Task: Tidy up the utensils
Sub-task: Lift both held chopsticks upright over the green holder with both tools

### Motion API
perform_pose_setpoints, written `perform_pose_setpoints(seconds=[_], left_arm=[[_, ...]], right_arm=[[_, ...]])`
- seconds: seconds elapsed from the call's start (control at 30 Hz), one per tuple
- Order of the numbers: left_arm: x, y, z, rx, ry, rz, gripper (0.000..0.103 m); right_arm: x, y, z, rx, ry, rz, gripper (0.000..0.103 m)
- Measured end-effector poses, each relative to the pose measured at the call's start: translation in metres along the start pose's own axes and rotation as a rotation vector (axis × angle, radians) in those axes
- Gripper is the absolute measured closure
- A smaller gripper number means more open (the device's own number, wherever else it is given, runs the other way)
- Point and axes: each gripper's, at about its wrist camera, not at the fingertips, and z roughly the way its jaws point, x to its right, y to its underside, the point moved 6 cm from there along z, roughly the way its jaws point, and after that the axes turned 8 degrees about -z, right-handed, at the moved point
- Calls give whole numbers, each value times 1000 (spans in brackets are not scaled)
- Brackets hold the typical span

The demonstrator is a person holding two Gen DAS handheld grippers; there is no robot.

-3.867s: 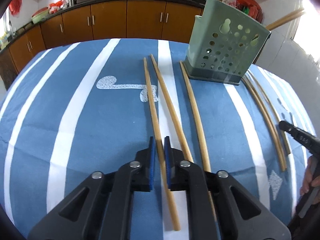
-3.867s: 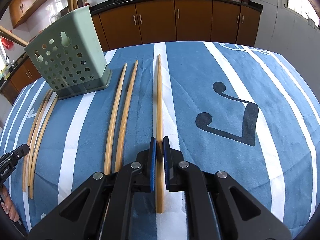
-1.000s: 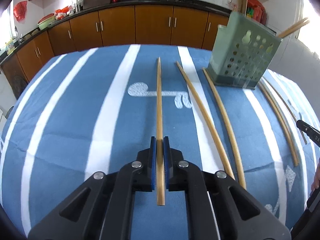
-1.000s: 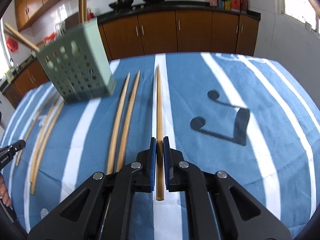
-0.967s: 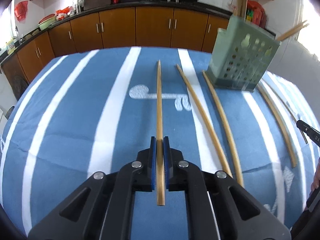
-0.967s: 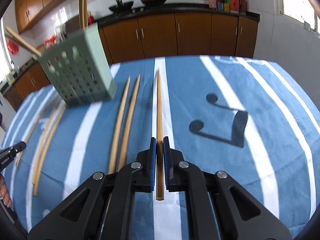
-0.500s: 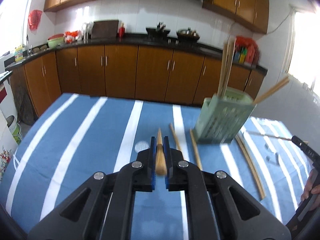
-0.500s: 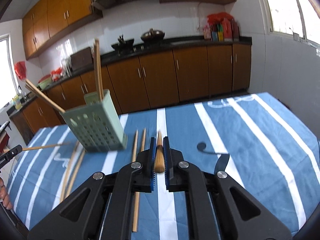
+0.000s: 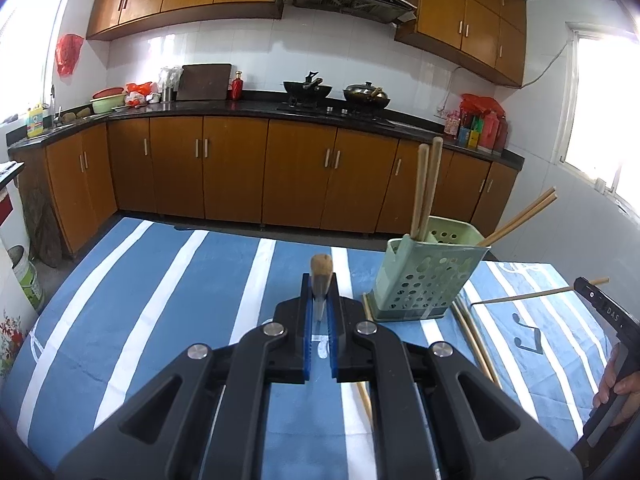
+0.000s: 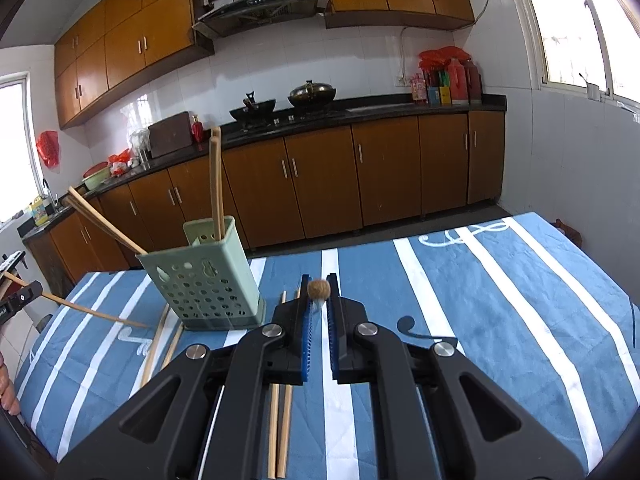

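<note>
My left gripper (image 9: 320, 294) is shut on a wooden chopstick (image 9: 321, 268), held above the table and seen end-on between the blue pads. My right gripper (image 10: 318, 300) is likewise shut on another chopstick (image 10: 319, 289), also seen end-on. The pale green perforated holder (image 9: 424, 276) stands on the table ahead and right of the left gripper; in the right wrist view the holder (image 10: 208, 280) is ahead and left. Several chopsticks stand in it. Each gripper shows at the edge of the other's view, its chopstick sticking out level.
A blue cloth with white stripes (image 9: 140, 320) covers the table. Loose chopsticks (image 10: 280, 420) lie under the right gripper, and another loose pair (image 10: 156, 344) lies left of the holder. Brown kitchen cabinets (image 9: 232, 176) stand beyond the far edge. A hand (image 9: 620, 392) shows at the right border.
Both grippers have risen off the cloth with their chopsticks and tilted upward, so the cabinets and wall now fill the upper view. The holder has not moved.
</note>
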Motion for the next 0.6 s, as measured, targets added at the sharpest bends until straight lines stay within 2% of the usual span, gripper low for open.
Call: perform_pose_setpoints(seconds=[0.13,0.37,0.47,0.6], left_arm=[[12,-10,-12,27,38,33,95],[47,-41,-41,93,146,57,95],[65,-57,-51,149,179,63,95],[82,-80,-58,232,200,31,95]], right_arm=[[-5,-22,-13,56,-38,2,95],[-24,-74,-49,187,-173,14,95],[-33,-92,-61,248,-215,16,95],[-44,-111,-68,330,-224,17,95]])
